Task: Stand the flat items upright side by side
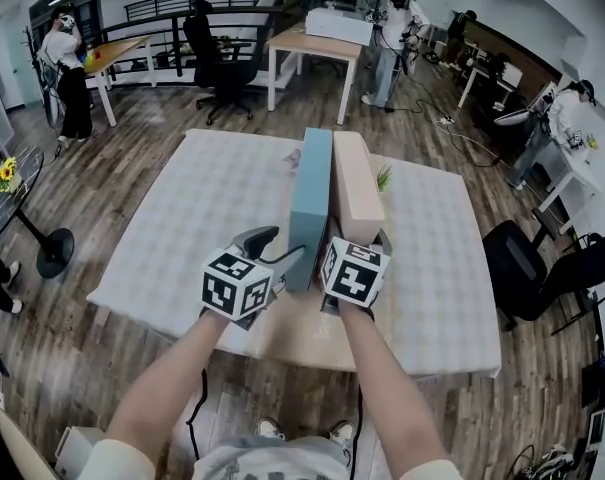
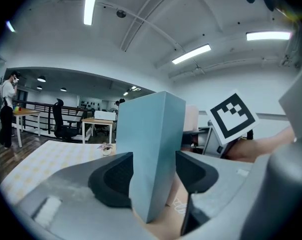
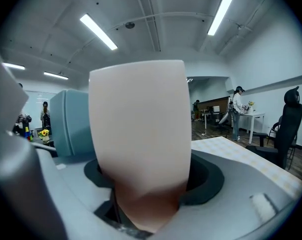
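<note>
The blue box (image 1: 310, 198) and the beige box (image 1: 354, 183) already stand upright, side by side, on the worktop (image 1: 212, 198). The left gripper (image 2: 153, 171) clamps the blue one and the right gripper (image 3: 146, 179) seems to clamp the beige one. The next step, I think, is a gentle release without tipping them.

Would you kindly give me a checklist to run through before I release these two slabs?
1. The blue slab stands upright: ok.
2. The beige slab stands upright right beside it: ok.
3. The left claw has pads against both faces of the blue slab: ok.
4. The right claw has a hold on the beige slab: cannot tell, as the slab covers the pads.
5. The plant is clear of the beige slab: cannot tell, it sits close.
</note>
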Tool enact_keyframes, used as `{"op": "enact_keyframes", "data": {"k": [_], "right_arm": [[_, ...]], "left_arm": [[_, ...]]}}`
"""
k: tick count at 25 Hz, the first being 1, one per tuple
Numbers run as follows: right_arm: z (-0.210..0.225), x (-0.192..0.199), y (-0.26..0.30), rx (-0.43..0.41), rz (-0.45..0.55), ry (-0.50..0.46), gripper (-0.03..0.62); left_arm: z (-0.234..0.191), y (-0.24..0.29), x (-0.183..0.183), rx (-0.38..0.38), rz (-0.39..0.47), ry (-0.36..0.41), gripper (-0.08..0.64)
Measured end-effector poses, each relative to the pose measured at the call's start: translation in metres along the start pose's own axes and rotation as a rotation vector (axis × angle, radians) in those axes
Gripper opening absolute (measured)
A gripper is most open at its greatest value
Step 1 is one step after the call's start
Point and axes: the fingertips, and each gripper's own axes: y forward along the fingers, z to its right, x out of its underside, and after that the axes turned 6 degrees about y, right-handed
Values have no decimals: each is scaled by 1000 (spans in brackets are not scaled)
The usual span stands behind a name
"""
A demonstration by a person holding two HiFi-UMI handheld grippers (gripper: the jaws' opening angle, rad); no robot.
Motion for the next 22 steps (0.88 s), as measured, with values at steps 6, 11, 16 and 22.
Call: {"op": "enact_keyframes", "data": {"k": [6,11,16,22], "right_arm": [[-12,1,-8,-174,-1,27,361],[-20,4,-28,-460,-32,-72,376],[-15,15,-45,-651,-120,-252,376],[0,37,-43,-645,-206,-470,321]], "left_arm": [[1,5,1,16,5,2,278],[4,9,-4,63,10,16,278],[7,13,-6,105,3,36,278],[9,16,-6,120,-6,36,278]]}}
